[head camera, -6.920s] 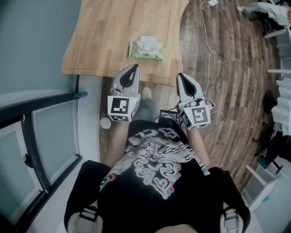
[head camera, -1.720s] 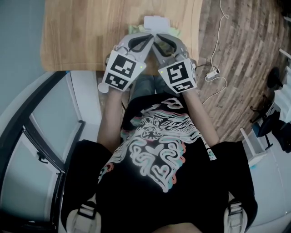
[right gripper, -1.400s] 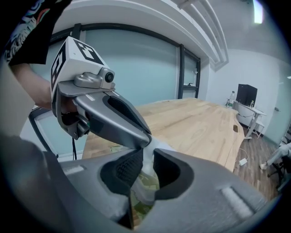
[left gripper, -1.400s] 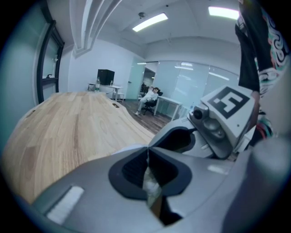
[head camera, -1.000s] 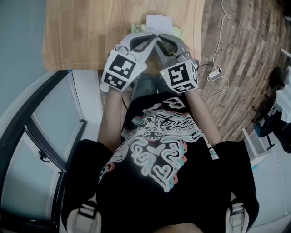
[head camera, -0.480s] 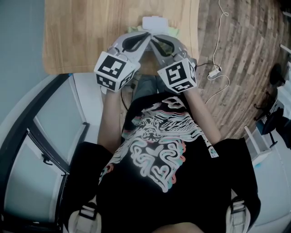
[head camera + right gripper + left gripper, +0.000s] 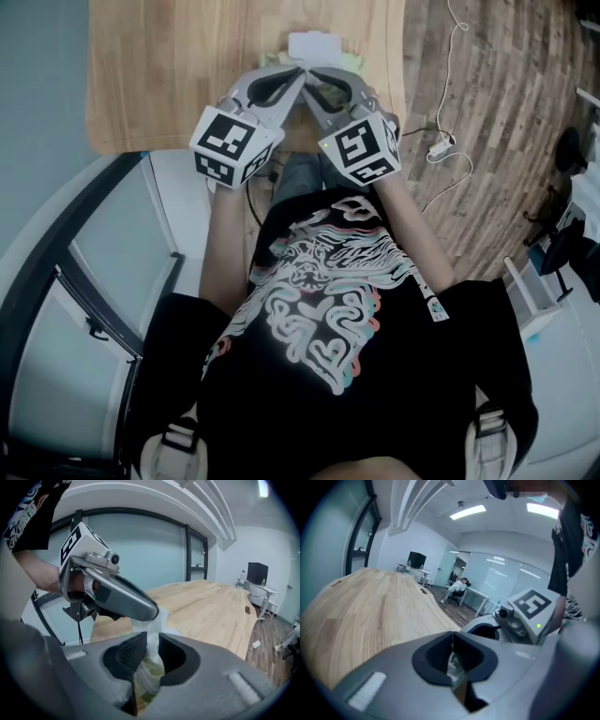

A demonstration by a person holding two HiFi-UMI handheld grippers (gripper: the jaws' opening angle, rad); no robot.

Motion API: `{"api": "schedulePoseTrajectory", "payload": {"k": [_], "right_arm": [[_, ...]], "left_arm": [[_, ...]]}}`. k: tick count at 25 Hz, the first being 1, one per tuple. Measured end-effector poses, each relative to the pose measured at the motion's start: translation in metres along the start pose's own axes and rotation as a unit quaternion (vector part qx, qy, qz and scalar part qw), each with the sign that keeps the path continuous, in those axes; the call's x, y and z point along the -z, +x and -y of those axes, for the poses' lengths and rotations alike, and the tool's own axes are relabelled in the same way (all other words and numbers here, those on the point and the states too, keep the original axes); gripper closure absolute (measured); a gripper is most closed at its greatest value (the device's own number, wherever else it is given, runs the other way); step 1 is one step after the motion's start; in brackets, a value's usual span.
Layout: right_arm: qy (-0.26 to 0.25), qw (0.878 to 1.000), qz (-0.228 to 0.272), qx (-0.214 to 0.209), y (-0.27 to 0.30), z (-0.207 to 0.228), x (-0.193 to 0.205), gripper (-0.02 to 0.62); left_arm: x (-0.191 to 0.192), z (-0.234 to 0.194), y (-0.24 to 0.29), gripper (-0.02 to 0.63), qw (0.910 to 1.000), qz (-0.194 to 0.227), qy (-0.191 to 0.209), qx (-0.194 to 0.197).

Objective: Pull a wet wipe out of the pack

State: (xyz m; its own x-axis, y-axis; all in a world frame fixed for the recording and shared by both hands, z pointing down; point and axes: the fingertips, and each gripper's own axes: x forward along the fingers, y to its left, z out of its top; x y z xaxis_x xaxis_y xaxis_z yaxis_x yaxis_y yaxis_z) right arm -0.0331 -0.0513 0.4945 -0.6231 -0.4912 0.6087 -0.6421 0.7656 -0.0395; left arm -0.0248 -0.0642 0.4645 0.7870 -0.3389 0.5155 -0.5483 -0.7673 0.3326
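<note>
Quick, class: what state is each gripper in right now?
Left gripper: shut on the wet wipe.
Right gripper: jaws narrowly apart around wet wipe and pack; grip cannot be told.

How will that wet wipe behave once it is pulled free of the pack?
Probably floppy: the wet wipe looks crumpled, bunched between the tip of the left gripper and the pads of the right gripper. Likely light, since thin jaw tips alone pinch it. It may tug the soft green pack along, since it runs down into it.
</note>
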Motion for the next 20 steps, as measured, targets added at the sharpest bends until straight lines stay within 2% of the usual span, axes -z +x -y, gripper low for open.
{"api": "schedulePoseTrajectory", "payload": {"k": [20], "right_arm": [[-0.005,1.0,-0.004,-0.005,0.004,-0.004,0.0,0.517]], "left_arm": [[-0.009,0.009,-0.014,0.614,0.9999,0.005,0.004,-0.014]]}}
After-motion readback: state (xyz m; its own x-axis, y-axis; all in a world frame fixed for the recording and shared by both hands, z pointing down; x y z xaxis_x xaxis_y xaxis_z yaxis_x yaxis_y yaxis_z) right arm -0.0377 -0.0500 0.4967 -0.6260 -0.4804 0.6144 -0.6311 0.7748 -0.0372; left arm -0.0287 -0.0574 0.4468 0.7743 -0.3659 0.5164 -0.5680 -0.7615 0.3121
